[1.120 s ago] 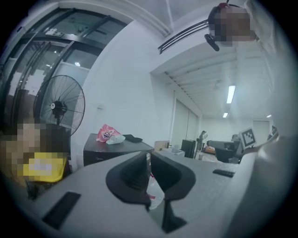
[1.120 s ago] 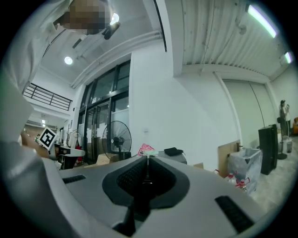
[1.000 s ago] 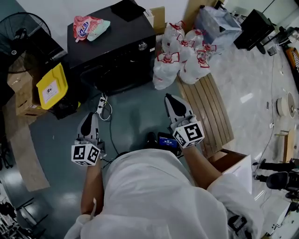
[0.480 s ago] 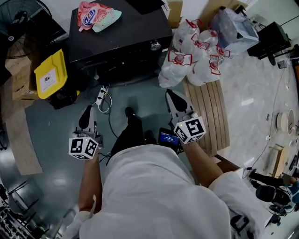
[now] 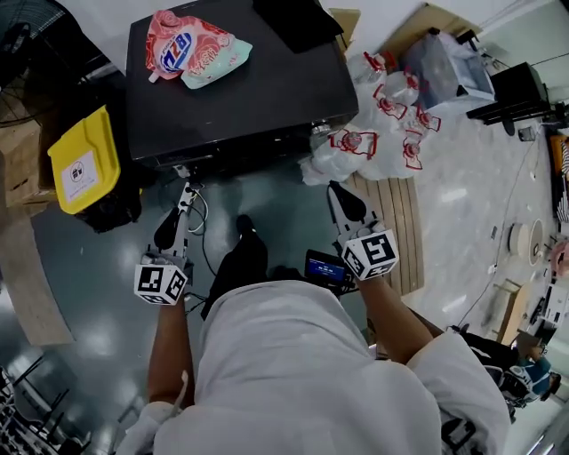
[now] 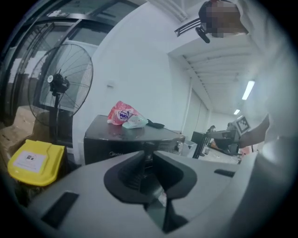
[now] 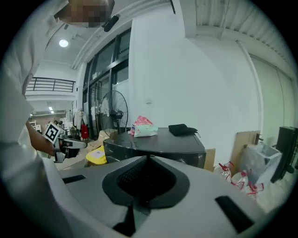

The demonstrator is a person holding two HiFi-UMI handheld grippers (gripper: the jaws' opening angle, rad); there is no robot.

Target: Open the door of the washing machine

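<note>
The black washing machine (image 5: 231,89) stands at the top of the head view, its front face in shadow, so I cannot make out the door there. It also shows ahead in the left gripper view (image 6: 116,139) and the right gripper view (image 7: 158,144). My left gripper (image 5: 167,233) hangs in front of the machine's left front corner, apart from it. Its jaws (image 6: 148,151) are opening by a narrow slit with nothing between them. My right gripper (image 5: 345,200) is held before the right front corner, also apart, and its jaws (image 7: 148,160) are shut on nothing.
A pink detergent pouch (image 5: 191,49) and a black cloth (image 5: 298,19) lie on the machine. A yellow bin (image 5: 84,160) stands at the left, and a fan (image 6: 58,88) beyond it. Tied plastic bags (image 5: 373,133) and a wooden slat board (image 5: 391,231) are at the right. A power strip (image 5: 184,195) lies on the floor.
Both grippers have moved forward and down toward the machine's front. The person has stepped closer, and a leg now shows between the grippers.
</note>
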